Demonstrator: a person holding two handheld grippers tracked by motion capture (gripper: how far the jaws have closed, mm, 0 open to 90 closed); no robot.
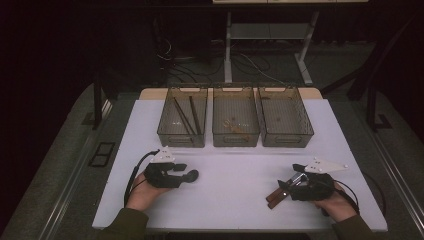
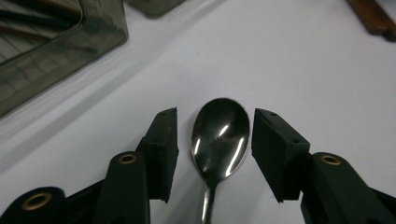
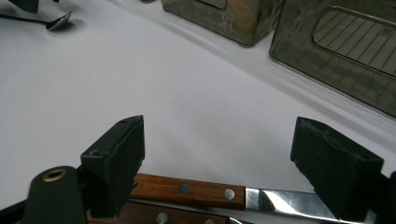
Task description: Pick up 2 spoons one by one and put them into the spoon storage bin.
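My left gripper [image 2: 215,135] has its jaws part open around, not gripping, a spoon [image 2: 219,135] lying flat on the table [image 1: 240,190], bowl pointing away, handle toward me, open tabletop ahead before the bins [image 1: 235,122]; my right gripper [image 3: 224,154] stands wide open over two knives [image 3: 191,191].

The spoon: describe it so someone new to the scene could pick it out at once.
On the white table, look at the near left, in front of the left of three bins. The spoon lies between the open jaws of the left claw, untouched. It is all shiny metal with a rounded bowl, unlike the wooden-handled knives at the right claw.
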